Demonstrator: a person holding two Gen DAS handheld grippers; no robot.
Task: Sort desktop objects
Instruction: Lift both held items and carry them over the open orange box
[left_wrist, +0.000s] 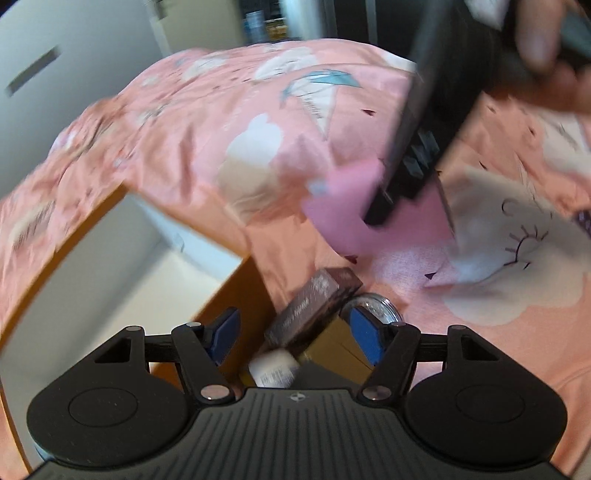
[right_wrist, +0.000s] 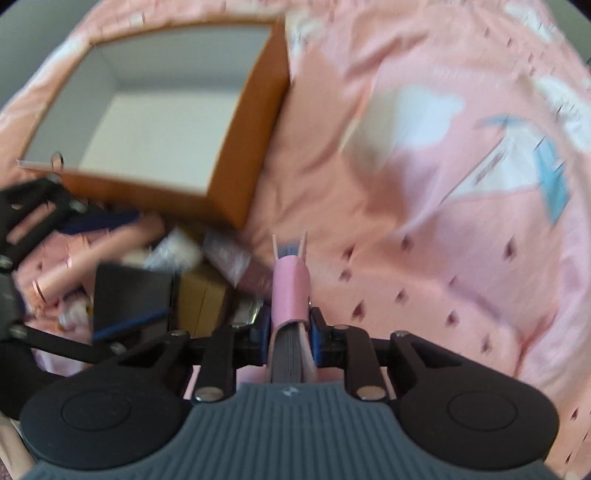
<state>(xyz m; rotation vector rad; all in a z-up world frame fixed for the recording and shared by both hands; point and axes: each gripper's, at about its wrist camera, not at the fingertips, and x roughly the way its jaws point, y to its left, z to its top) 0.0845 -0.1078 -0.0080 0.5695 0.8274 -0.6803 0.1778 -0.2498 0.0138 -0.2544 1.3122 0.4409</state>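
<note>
Beside orange box (right_wrist: 236, 155): right hand-held gripper (right_wrist: 290, 328) clamps pink notebook (right_wrist: 290, 291); left hand-held gripper (left_wrist: 291, 332) agape over clutter.

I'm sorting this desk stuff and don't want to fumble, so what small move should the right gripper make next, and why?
Probably carry it up and left over the orange box. The right gripper is shut on a pink notebook, clear of the pile, and the box's white inside looks empty and open on top. The left gripper hangs open over the small cartons, out of the way.
</note>
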